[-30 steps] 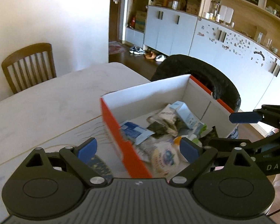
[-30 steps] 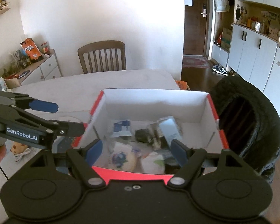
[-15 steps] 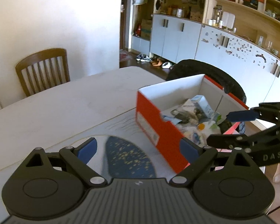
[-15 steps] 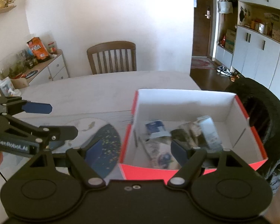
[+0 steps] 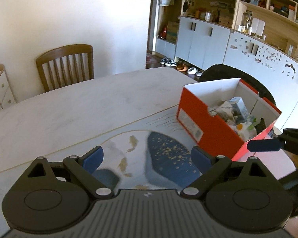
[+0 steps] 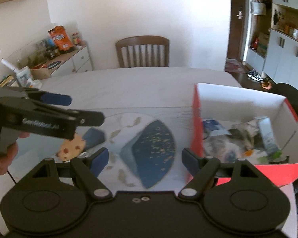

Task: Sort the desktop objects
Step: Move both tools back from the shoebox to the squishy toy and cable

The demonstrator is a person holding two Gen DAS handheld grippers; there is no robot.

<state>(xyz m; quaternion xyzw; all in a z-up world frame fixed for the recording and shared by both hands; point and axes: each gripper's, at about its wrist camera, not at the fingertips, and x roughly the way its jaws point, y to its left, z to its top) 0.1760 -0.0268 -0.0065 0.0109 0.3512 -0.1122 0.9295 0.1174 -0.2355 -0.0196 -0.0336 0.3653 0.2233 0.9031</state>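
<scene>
both the left gripper [image 5: 147, 158] and right gripper [image 6: 145, 158] hang with jaws released, empty, over the mat [image 6: 149, 148]. the red box [image 6: 248, 164] of sorted objects sits at two o'clock of each.

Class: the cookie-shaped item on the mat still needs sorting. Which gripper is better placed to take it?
Probably the left gripper: open, empty, right over the cookie-shaped item; the right gripper sits nearer the red box.

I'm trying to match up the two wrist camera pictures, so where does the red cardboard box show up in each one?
Left wrist view: the red cardboard box sits right of centre, past the left gripper.
Right wrist view: the red cardboard box fills the right side, beyond the right gripper.
Shared landmark: the wooden chair at the far edge of the table.
</scene>
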